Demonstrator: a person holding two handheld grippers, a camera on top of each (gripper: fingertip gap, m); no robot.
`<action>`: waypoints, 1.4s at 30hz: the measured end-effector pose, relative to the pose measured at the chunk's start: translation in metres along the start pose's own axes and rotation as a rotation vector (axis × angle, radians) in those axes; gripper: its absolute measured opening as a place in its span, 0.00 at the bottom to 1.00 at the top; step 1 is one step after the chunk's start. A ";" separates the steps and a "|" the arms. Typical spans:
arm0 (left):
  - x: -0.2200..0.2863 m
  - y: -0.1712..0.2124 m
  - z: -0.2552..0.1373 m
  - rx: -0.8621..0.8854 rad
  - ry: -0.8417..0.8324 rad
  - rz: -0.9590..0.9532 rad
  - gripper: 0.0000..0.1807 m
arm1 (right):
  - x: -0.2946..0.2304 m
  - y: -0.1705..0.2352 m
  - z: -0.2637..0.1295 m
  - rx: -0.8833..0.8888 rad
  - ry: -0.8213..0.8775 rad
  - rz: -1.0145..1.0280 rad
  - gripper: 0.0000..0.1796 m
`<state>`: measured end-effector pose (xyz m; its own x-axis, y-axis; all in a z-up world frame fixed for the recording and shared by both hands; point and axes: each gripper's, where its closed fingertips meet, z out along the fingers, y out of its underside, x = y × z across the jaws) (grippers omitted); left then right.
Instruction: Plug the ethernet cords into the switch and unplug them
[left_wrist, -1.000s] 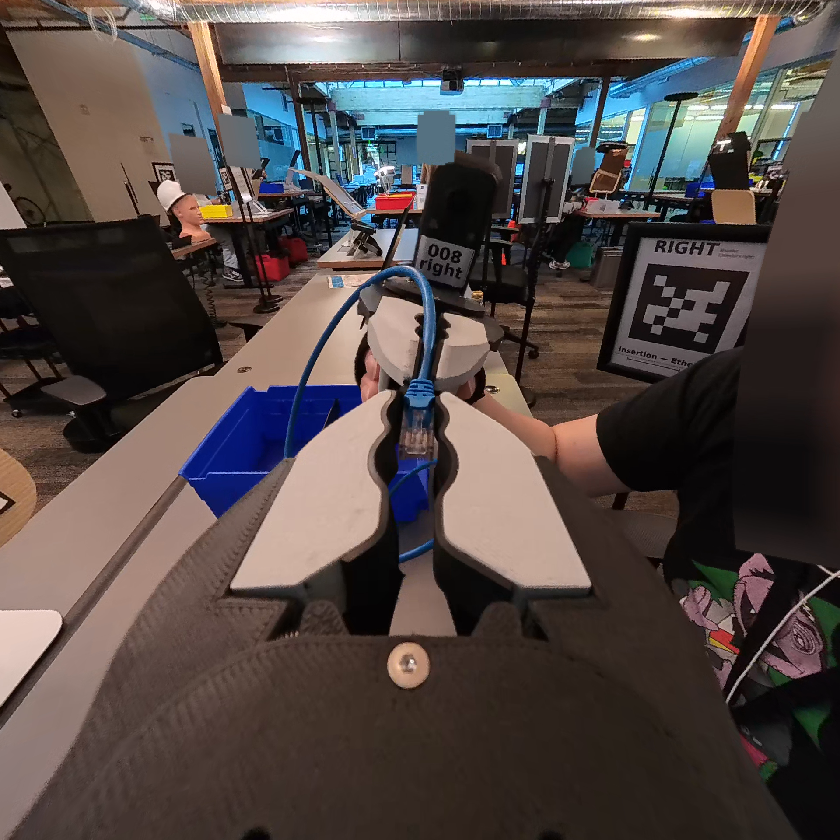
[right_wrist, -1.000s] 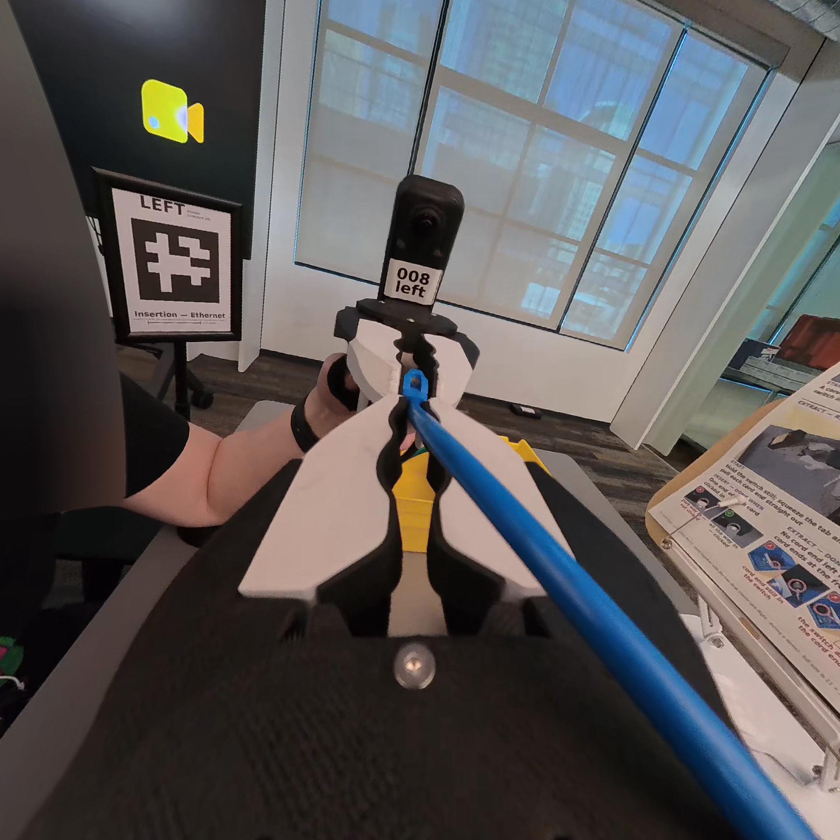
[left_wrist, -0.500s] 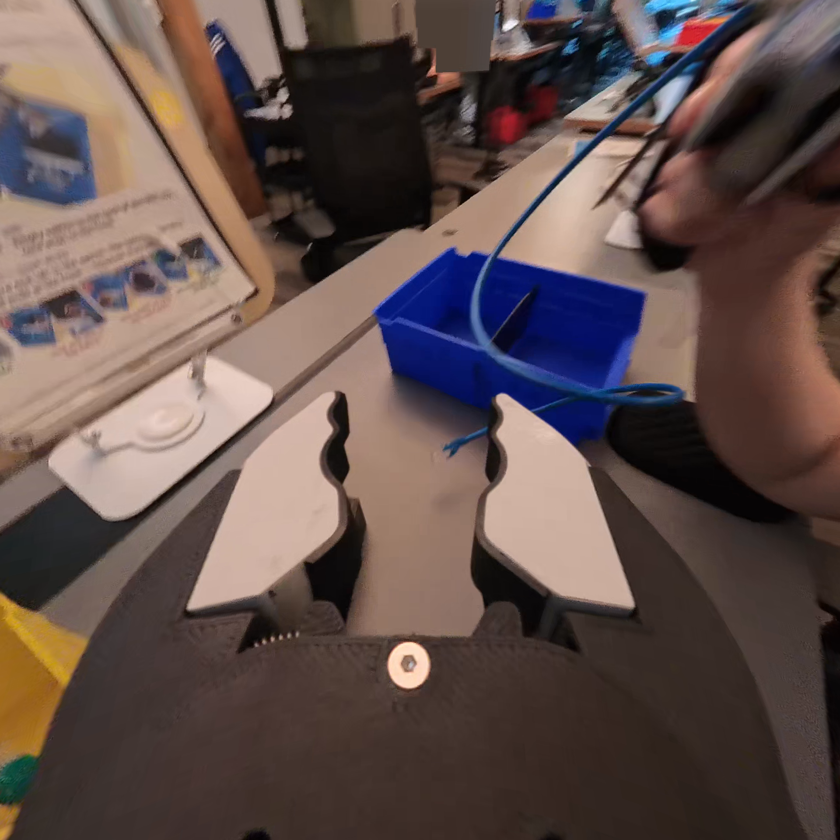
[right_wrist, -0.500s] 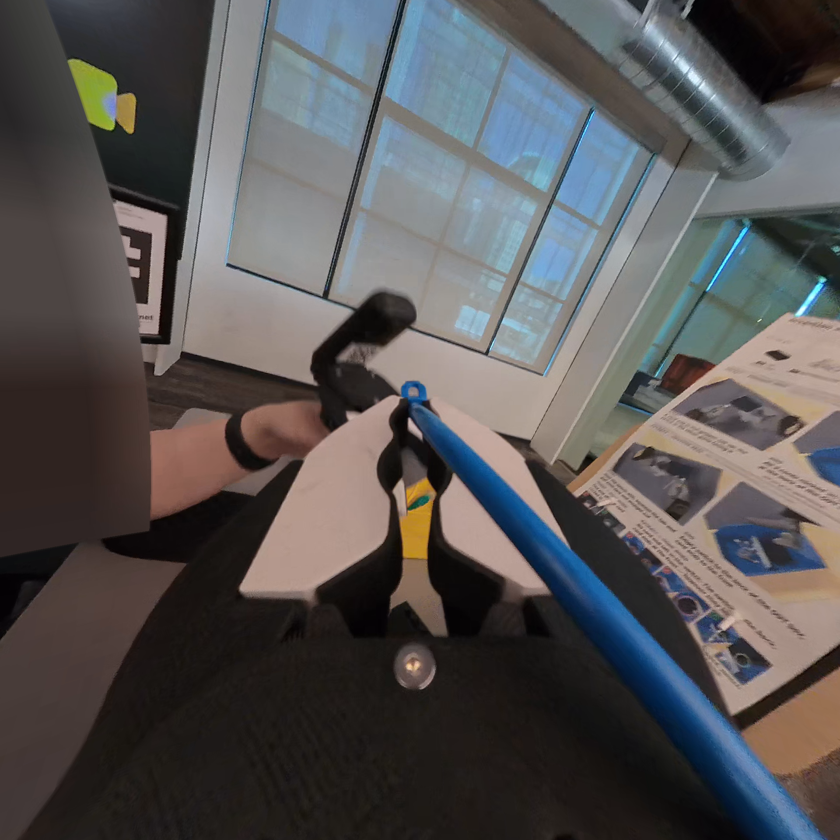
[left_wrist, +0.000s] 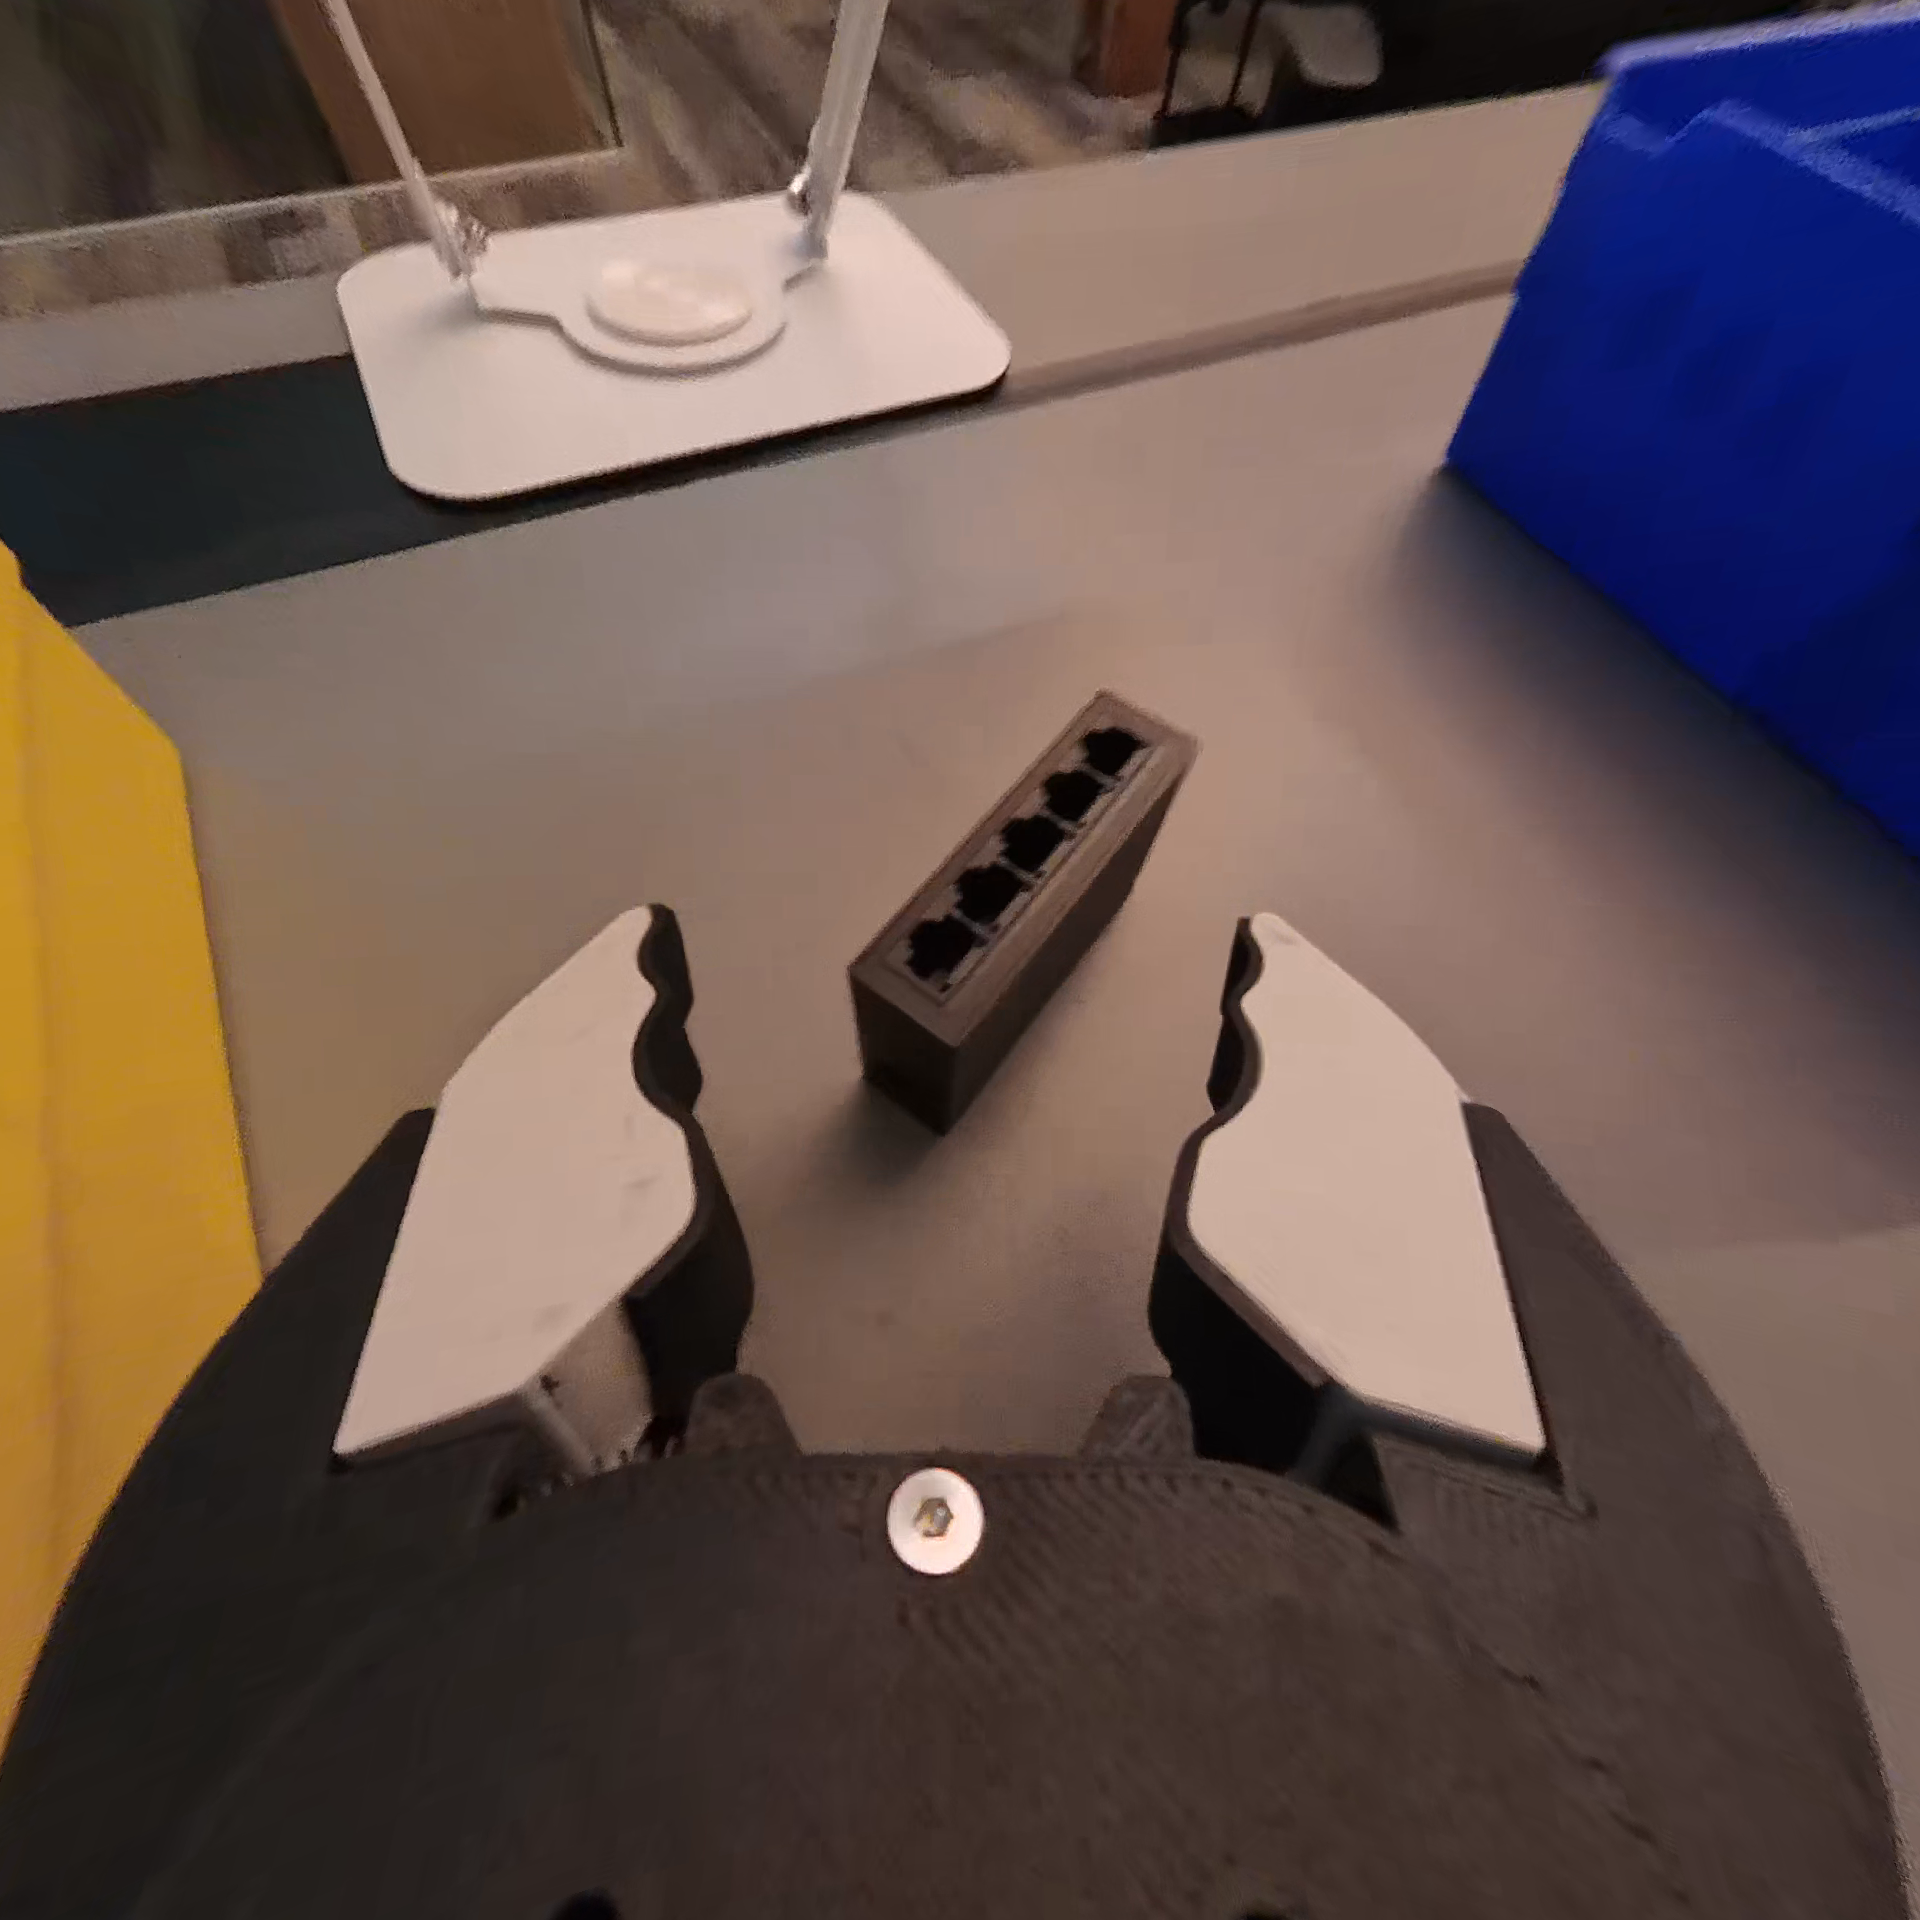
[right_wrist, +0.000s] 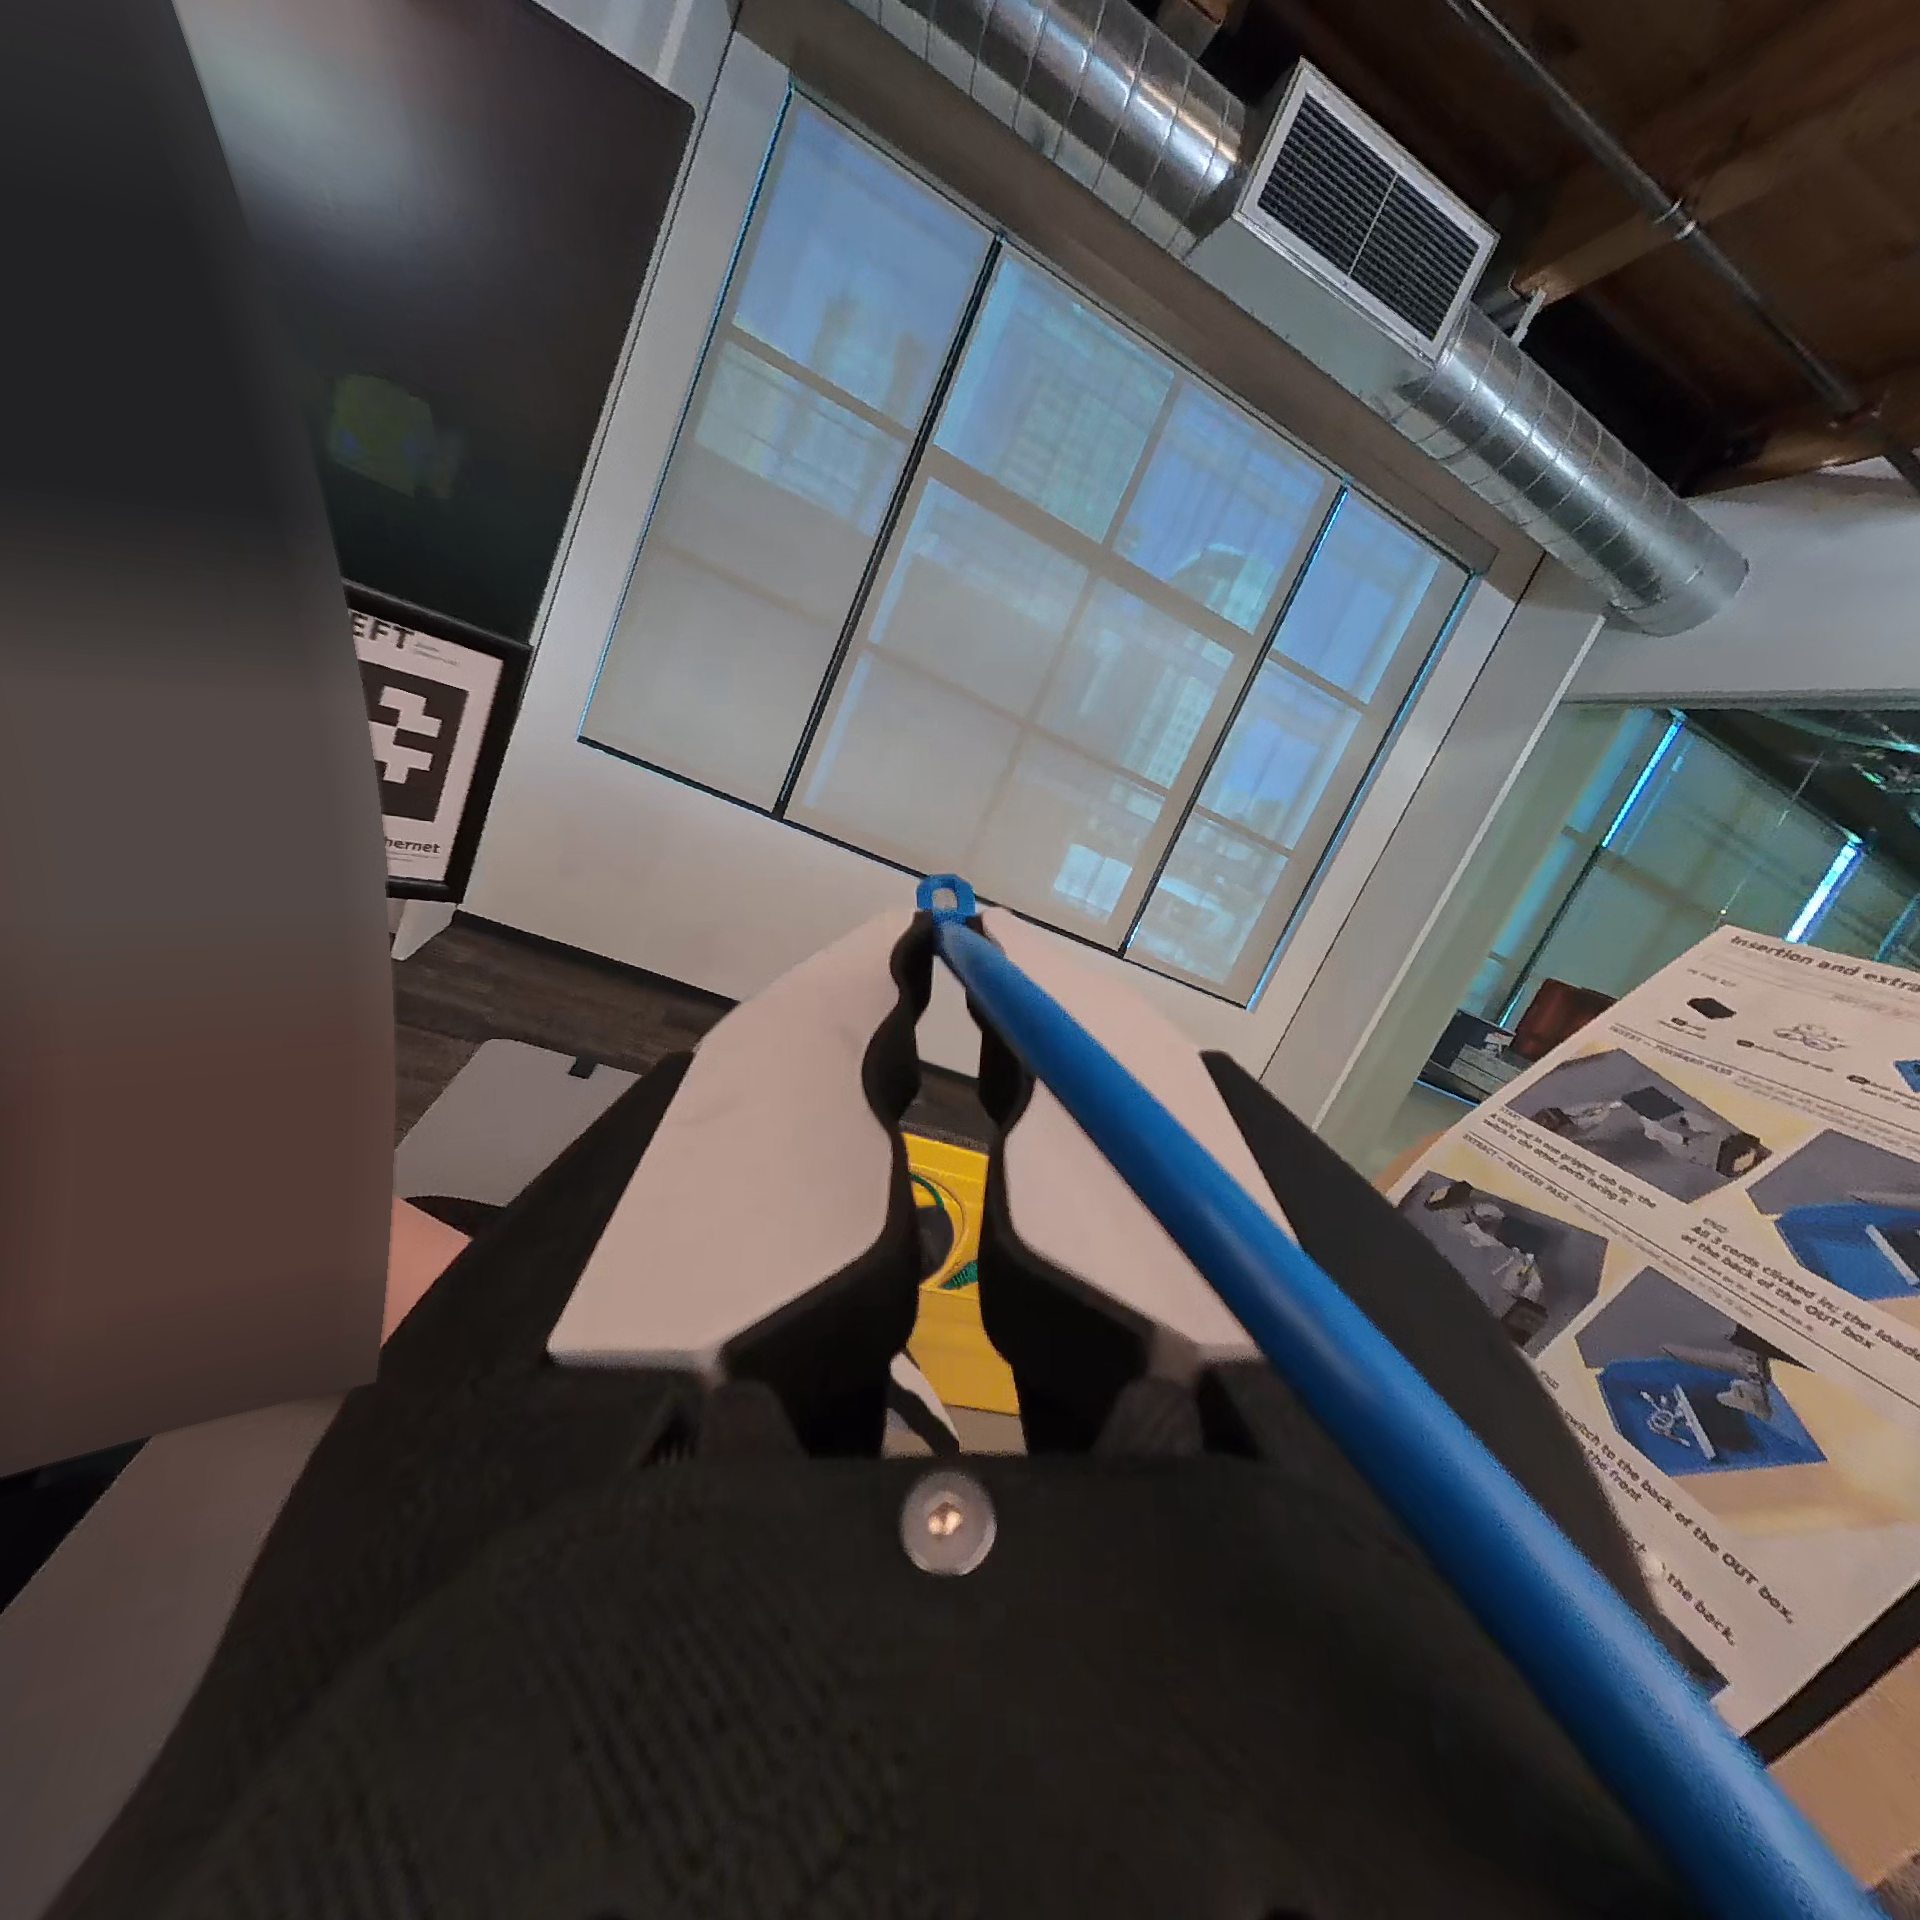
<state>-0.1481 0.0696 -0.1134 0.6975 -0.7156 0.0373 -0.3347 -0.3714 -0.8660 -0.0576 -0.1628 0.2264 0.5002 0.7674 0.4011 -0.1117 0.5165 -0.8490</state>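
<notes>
Looking down my left tongs (left_wrist: 951, 920), I see the jaws spread wide with nothing between the pads. Just past the tips the switch (left_wrist: 1023, 909) stands on edge on the grey table (left_wrist: 520, 790), its row of ports facing up, all of them empty, its long side running diagonally away to the right. It touches neither finger. A yellow bin (left_wrist: 94, 1039) fills the left margin; a blue bin (left_wrist: 1714, 436) sits to the far right. Farther back, a white stand base (left_wrist: 675, 353) rests on the table, two thin rods rising from it.

Along my right tongs (right_wrist: 943, 920), the jaws are pinched nearly together on the blue cord (right_wrist: 1247, 1226). Its end pokes out just past the tips, while the rest trails back over the right finger toward the lower right corner. Through the gap below lies the yellow bin (right_wrist: 961, 1340). An instruction sheet (right_wrist: 1662, 1195) leans at the right; a framed marker sign (right_wrist: 426, 758) stands at the left, and a large window (right_wrist: 1039, 623) spans the far wall.
</notes>
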 end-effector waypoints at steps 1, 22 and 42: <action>-0.003 0.004 0.005 -0.022 0.003 0.007 0.55 | -0.001 -0.002 -0.001 0.004 -0.003 -0.002 0.04; 0.029 0.023 0.043 -0.216 0.205 0.115 0.33 | 0.002 0.001 -0.002 -0.008 -0.008 0.012 0.03; 0.030 0.023 0.049 -0.228 0.169 0.216 0.22 | 0.008 0.007 -0.002 -0.034 0.006 0.015 0.03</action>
<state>-0.1040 0.0684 -0.1568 0.4867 -0.8728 -0.0358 -0.6093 -0.3098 -0.7299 -0.0528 -0.1540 0.2223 0.5042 0.7727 0.3857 -0.0900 0.4912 -0.8664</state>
